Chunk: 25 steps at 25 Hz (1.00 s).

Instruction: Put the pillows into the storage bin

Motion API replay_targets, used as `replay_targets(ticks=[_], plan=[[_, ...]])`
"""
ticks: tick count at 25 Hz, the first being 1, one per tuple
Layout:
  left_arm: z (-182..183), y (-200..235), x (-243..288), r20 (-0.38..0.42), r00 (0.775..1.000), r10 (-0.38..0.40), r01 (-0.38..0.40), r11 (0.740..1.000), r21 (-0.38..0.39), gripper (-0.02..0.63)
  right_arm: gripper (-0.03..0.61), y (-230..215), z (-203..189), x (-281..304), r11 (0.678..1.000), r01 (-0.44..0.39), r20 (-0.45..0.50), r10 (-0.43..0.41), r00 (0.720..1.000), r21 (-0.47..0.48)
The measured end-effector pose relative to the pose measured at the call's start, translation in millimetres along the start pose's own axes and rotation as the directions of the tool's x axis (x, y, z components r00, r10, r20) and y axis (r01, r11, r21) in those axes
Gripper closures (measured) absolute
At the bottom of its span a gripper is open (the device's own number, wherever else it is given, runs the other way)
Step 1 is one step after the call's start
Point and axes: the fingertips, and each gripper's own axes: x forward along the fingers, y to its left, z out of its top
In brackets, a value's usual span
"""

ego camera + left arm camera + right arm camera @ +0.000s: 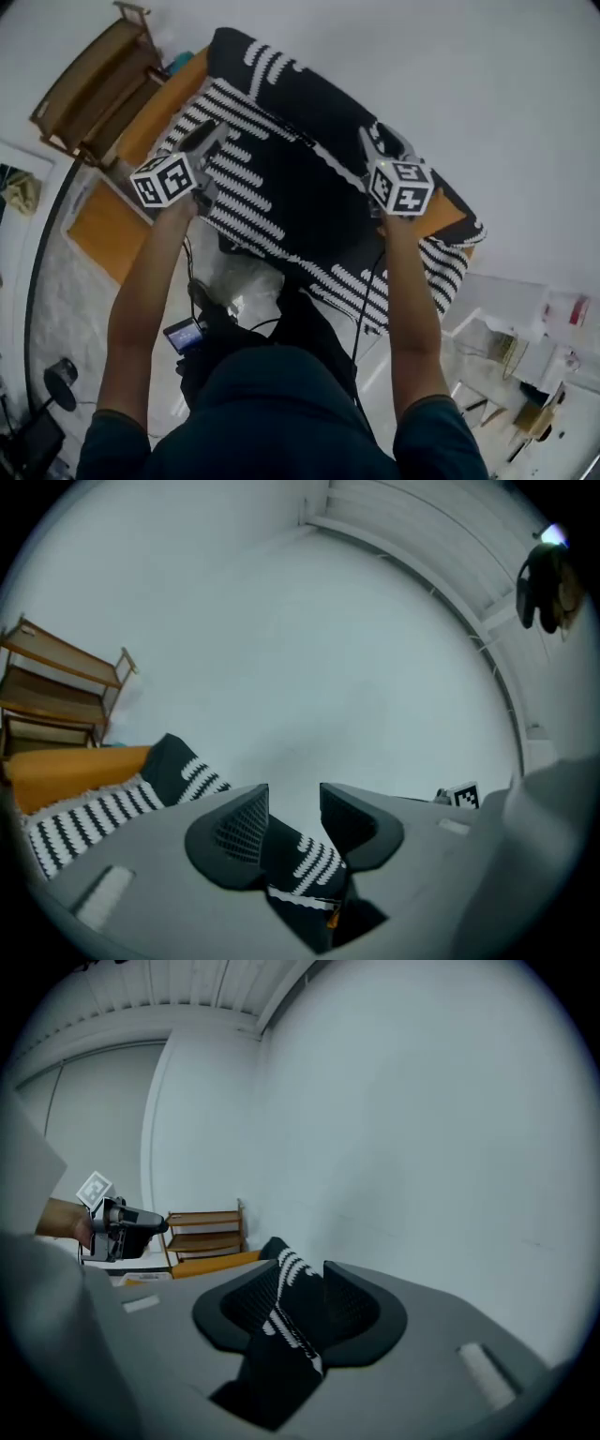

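- Hanging in the air between the two claws, the black pillow (291, 178) with white stripes is stretched out wide in front of the person, above an orange surface (103, 230); it is not in any storage bin, and I can see no bin in any view.
- The left claw (293, 808) is clenched on a fold of the pillow, with the cloth caught low between its jaws; the right claw (302, 1283) grips another fold, and the fabric fills the narrow gap between its pads.
- More striped fabric (89, 817) lies on the orange surface near a wooden shelf (94, 89); I cannot tell whether it is a second pillow or the far end of this one.
- What could go wrong, to my eye: each claw holds only a pinch of cover, not the pillow's bulk; if either pinch slackens, that side would drop, and the pillow would swing from the other claw or fall to the floor (56, 309).
- The pillow looks broad and limp, so it may catch on a bin's rim or drape over the edge unless it is folded or fed in end first.
- The cables (364, 309) trailing under the arms could snag the hanging cloth.
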Motion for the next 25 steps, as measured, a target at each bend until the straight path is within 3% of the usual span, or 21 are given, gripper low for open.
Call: replay_targets(ticks=[3, 7, 13, 17, 20, 22, 25], plan=[[-58.8, -57.2, 76.7, -0.121, 0.986, -0.116, 0.117, 0.993, -0.004, 0.448, 0.443, -85.6, -46.8, -54.0, 0.988, 0.14, -0.027, -0.139, 0.99, 0.066], [-150.2, -119.7, 148.0, -0.277, 0.937, -0.215, 0.212, 0.976, -0.04, 0.447, 0.431, -179.1, -96.8, -115.3, 0.956, 0.281, -0.084, -0.275, 0.958, 0.086], [-305.4, -204.1, 210.3, -0.493, 0.815, -0.306, 0.302, 0.949, -0.091, 0.442, 0.414, -291.4, -183.1, -197.1, 0.908, 0.416, -0.194, -0.399, 0.896, 0.055], [-382.7, -263.0, 252.1, -0.581, 0.736, -0.348, 0.376, 0.923, -0.077, 0.44, 0.411, -350.3, -261.6, -243.9, 0.846, 0.497, -0.24, -0.45, 0.86, 0.194], [-421.8, -304.9, 292.2, -0.636, 0.677, -0.371, 0.467, 0.884, -0.018, 0.436, 0.405, -369.1, -342.0, -266.9, 0.738, 0.542, -0.267, -0.472, 0.84, 0.401], [-438.1, -334.3, 321.7, -0.665, 0.64, -0.384, 0.541, 0.84, 0.037, 0.434, 0.403, -370.7, -398.2, -275.8, 0.636, 0.558, -0.289, -0.483, 0.826, 0.533], [-456.6, -379.3, 364.3, -0.687, 0.607, -0.399, 0.643, 0.755, 0.131, 0.43, 0.396, -368.2, -475.9, -278.1, 0.461, 0.541, -0.309, -0.487, 0.817, 0.703]])
